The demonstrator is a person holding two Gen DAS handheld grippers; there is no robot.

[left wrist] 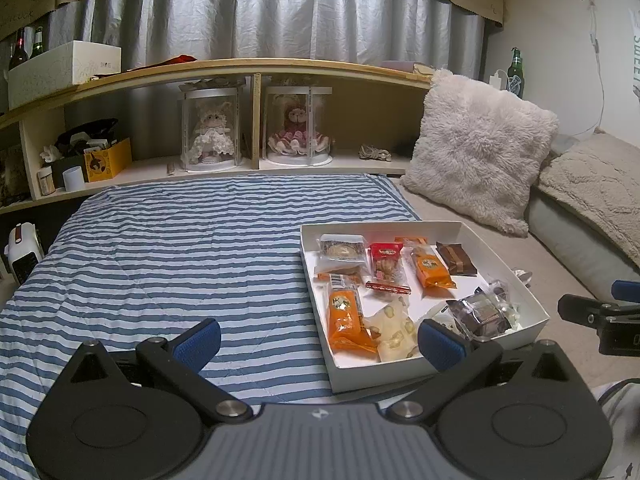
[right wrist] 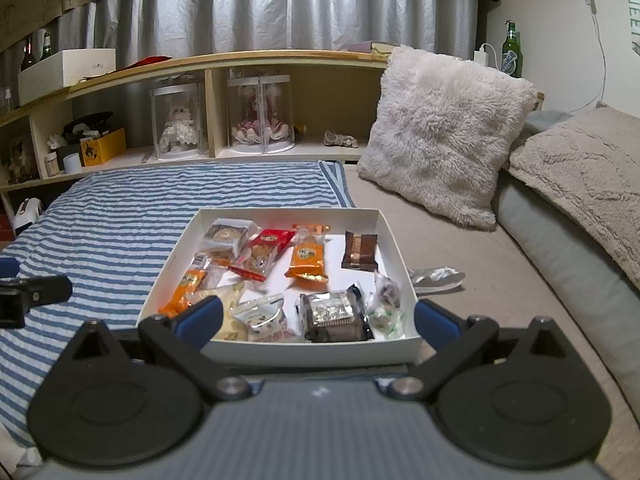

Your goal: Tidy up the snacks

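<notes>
1. The white cardboard tray (right wrist: 396, 236) lies on the bed, straddling the edge where the blue-and-white striped blanket (left wrist: 160, 248) meets the grey sheet (right wrist: 460, 248).
2. Seen from the right wrist, the tray fills the centre. An orange snack pack (right wrist: 306, 258) stands near its middle, a brown wrapped bar (right wrist: 360, 250) at 2 o'clock from it, and a red-topped biscuit pack (right wrist: 264, 248) at 9 o'clock.
3. A dark foil-wrapped cake (right wrist: 334, 318) sits against the tray's near wall, with a white pouch (right wrist: 262, 316) just beside it at 9 o'clock.
4. A crumpled silver wrapper (right wrist: 438, 276) lies on the sheet outside the tray, at 3 o'clock from it.
5. The right gripper (right wrist: 318, 318) hovers over the tray's near edge, its blue pads spread wide and holding nothing.
6. The left gripper (left wrist: 320, 338) is over the striped blanket, the tray at its 2 o'clock; its fingers are also spread apart and empty.
7. A fluffy pale cushion (right wrist: 444, 132) leans at 1 o'clock beyond the tray.
8. A shelf (left wrist: 256, 76) at 12 o'clock holds two boxed dolls.
</notes>
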